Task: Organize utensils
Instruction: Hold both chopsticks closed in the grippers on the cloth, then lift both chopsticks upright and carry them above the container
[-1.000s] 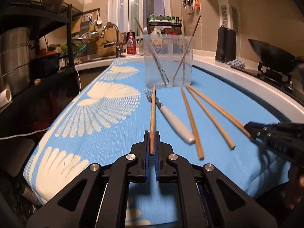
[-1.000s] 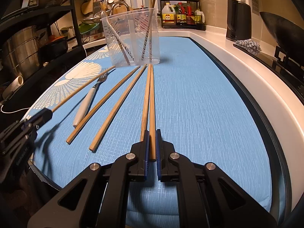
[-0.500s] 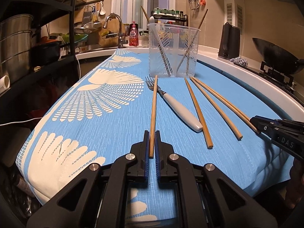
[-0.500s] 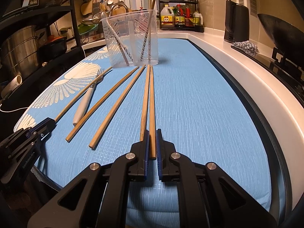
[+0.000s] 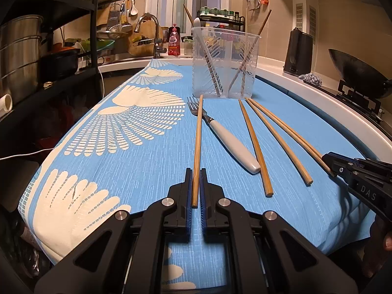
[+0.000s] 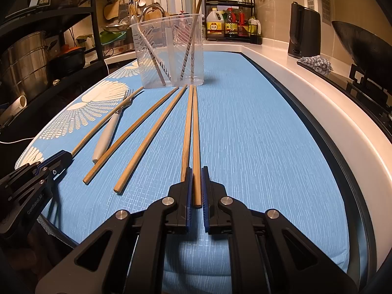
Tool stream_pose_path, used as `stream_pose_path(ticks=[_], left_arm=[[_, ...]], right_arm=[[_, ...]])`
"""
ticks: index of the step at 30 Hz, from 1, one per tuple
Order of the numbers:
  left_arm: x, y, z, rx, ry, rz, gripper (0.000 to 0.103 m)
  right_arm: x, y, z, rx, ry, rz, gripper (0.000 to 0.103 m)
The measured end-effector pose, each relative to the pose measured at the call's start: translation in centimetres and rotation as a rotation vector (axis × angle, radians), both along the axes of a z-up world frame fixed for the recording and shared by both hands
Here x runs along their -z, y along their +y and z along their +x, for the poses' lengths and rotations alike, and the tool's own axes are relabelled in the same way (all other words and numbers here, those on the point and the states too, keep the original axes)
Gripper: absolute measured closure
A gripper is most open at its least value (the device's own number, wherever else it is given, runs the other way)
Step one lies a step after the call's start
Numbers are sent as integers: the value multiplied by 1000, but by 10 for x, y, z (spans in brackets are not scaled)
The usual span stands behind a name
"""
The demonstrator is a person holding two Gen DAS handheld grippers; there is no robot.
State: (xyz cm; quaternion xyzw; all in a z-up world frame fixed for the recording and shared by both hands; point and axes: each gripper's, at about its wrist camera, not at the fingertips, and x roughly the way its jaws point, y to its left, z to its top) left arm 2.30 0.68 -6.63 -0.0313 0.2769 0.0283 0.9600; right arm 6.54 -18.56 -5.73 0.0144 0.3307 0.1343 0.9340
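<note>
A clear plastic utensil holder (image 5: 224, 63) (image 6: 169, 54) stands on the blue cloth and holds a few utensils. My left gripper (image 5: 195, 178) is shut on the near end of a wooden chopstick (image 5: 197, 144) lying beside a white-handled fork (image 5: 230, 142). My right gripper (image 6: 196, 178) is shut on a chopstick (image 6: 195, 134), with a second chopstick (image 6: 187, 132) just left of its left finger. Two more chopsticks (image 6: 142, 132) lie between them. Each gripper shows in the other's view, the right (image 5: 360, 174) and the left (image 6: 31, 176).
The blue cloth with white shell prints (image 5: 137, 112) covers the counter. A black shelf with steel pots (image 5: 22, 56) stands on the left. A sink tap (image 5: 152, 31), a bottle rack (image 6: 230, 24), a black kettle (image 6: 303, 34) and a wok (image 6: 360, 46) lie behind and right.
Both grippers have sunk toward the cloth and eased slightly, each still around its chopstick. The holder looks a little nearer.
</note>
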Motion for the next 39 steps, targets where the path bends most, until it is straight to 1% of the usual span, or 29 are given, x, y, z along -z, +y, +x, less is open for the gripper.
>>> stream_pose_path(ticks=[4,11,17,19,24,32,39], left_arm=[[0,0,2,-1,3,-8,97],[1,-2,4,4,0,6,97],[-1,-1,5,8,9,0,98],[-3,1,4,11,11,-9,98],[-13,1,-3,22,-10,-3,98],[-35,4,-18,21,-67,-9,98],[-62,9,-32,17,-136,-5,98]], right_arm=[[0,2,0,2,-8,-11,95],[0,3,2,1,-3,-15,96],[-4,1,2,7,18,-18,96],[-8,-2,0,17,11,-7,96],[-23,-7,-8,29,-19,2,96],[-47,-15,-25,32,-66,8,96],[-83,-24,-36,43,-141,26,96]])
